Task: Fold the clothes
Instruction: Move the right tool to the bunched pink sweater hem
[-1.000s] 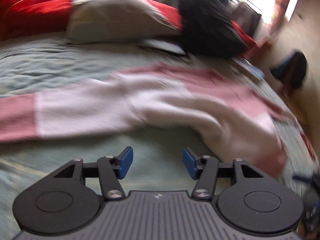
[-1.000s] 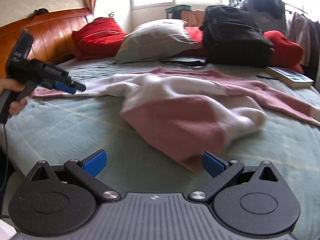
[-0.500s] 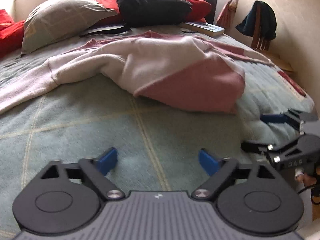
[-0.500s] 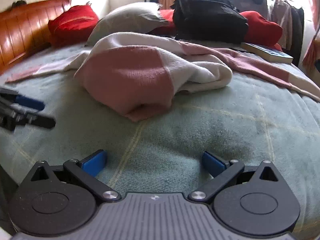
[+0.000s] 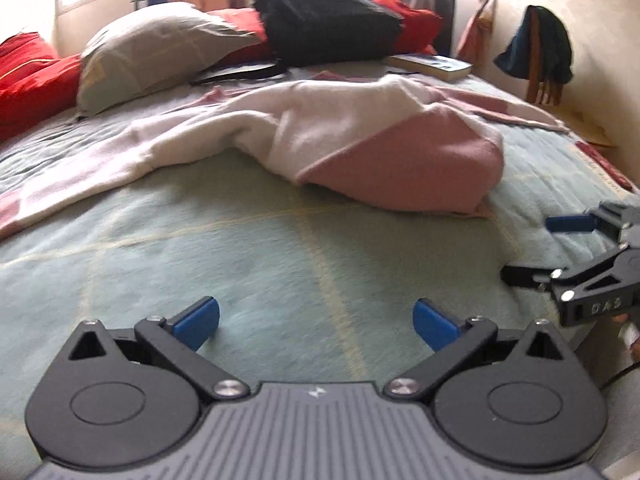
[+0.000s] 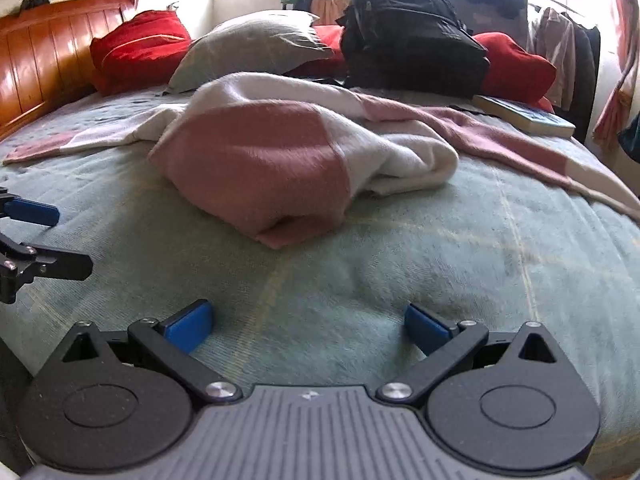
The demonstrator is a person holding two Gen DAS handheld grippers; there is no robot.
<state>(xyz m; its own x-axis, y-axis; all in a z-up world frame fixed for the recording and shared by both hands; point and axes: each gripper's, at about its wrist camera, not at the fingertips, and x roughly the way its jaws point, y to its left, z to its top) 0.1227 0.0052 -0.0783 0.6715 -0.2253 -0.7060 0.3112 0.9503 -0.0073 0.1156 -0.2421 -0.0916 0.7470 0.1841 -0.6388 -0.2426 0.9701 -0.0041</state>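
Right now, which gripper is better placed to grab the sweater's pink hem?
Probably the right gripper: open, with the sweater hem straight ahead. From the left gripper, also open, it lies off right.

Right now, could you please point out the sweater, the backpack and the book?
sweater (image 6: 260, 160): right wrist view, on its pink panel.
backpack (image 6: 408, 36): right wrist view, on its black front.
book (image 6: 528, 118): right wrist view, on its cover.
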